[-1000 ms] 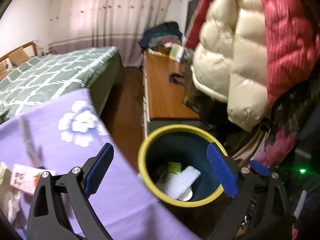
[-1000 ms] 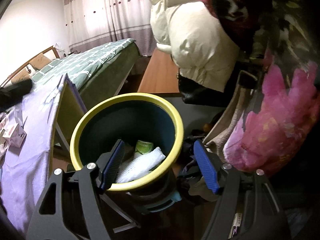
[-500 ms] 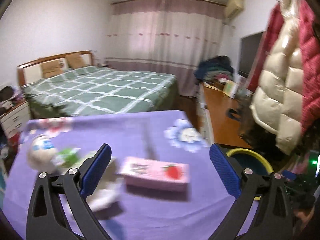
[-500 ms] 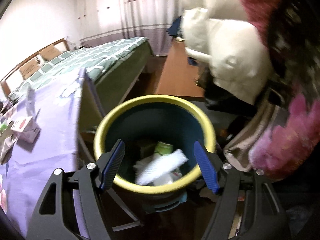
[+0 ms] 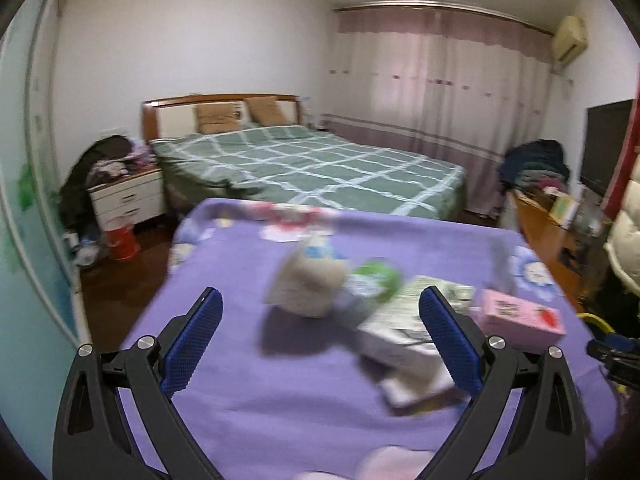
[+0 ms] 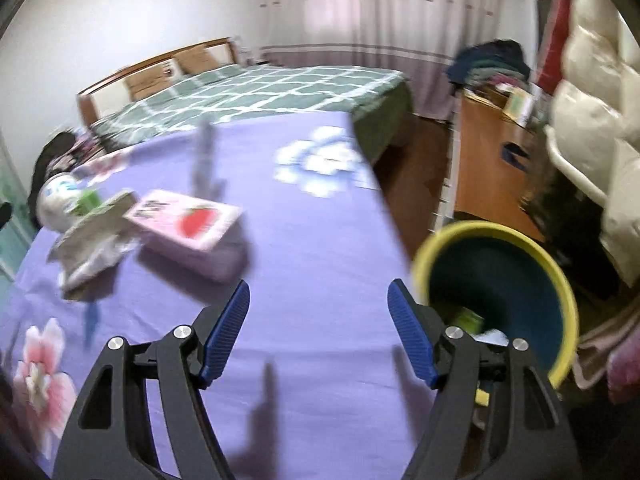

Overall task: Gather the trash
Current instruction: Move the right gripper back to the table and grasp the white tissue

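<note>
Trash lies on the purple flowered tablecloth (image 5: 280, 400): a white rounded bag (image 5: 306, 284), a green wrapper (image 5: 374, 280), a crumpled grey-white packet (image 5: 404, 340) and a pink box with a strawberry (image 5: 520, 316). My left gripper (image 5: 320, 300) hangs open over the cloth, just short of the white bag, nothing between its pads. My right gripper (image 6: 318, 292) is open and empty above the table's near right part. The pink box (image 6: 188, 220) and the packet (image 6: 96, 236) lie ahead to its left. The yellow-rimmed bin (image 6: 480, 228) stands off the table's right edge, with litter inside.
A green checked bed (image 5: 312, 168) lies behind the table. A wooden low cabinet (image 6: 488, 160) and hanging padded coats (image 6: 592, 112) fill the right side. A nightstand (image 5: 128, 196) and a red bucket (image 5: 120, 240) stand at far left. A thin blurred strip (image 6: 204, 156) rises from the cloth.
Both grippers swung left, away from above the bin and over the table. The left one now faces the trash pile; the bin has slid to the right edge of the right wrist view.
</note>
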A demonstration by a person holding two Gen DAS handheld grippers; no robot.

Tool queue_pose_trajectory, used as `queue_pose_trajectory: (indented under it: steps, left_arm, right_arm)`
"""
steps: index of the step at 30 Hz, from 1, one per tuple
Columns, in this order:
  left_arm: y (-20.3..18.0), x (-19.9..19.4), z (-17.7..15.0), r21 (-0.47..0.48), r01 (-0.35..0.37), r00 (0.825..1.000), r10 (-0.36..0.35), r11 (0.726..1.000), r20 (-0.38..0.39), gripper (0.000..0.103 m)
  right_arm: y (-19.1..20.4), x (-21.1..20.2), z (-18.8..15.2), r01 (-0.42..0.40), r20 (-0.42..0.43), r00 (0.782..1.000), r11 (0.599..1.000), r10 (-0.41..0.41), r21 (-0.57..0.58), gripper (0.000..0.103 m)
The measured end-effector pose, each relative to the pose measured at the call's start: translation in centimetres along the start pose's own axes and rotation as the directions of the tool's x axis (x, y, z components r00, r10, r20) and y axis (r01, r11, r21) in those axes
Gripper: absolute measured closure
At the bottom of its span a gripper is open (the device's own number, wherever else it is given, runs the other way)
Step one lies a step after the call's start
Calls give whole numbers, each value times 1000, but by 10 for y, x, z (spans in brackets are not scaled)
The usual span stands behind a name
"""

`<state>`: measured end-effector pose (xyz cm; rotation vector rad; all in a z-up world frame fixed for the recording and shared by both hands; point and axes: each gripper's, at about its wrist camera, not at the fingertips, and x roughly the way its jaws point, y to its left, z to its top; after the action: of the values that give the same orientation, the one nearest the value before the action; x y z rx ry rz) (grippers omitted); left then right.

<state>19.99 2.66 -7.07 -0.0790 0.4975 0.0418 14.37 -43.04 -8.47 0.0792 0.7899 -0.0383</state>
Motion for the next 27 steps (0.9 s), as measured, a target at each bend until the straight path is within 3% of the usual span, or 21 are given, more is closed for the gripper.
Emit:
queue_pose_trajectory:
  steps: [6, 14, 20, 25, 27]
  left_arm:
    - [41, 11, -10, -48, -75, 997, 76, 996, 8, 6]
    - [54, 9, -16, -81, -90, 996, 91, 993, 21, 6]
    - [49, 4, -16, -91, -73, 997, 75, 993, 18, 6]
    - [47, 3, -16, -87, -62, 998, 64, 994, 20, 6]
    - [45, 3, -17, -86, -58, 998, 60, 995, 20, 6]
  right_arm:
    - [64, 9, 5, -106, -30, 994, 992, 104, -65, 35]
    - [145, 28, 8, -213, -91, 976, 963, 200, -168, 35]
    - [174, 45, 11, -257, -153, 961, 945, 228, -202, 35]
    - [183, 59, 9, -241, -182, 962, 945, 203, -221, 35]
    - [184, 64, 8, -256, -199, 956, 944, 215, -211, 39]
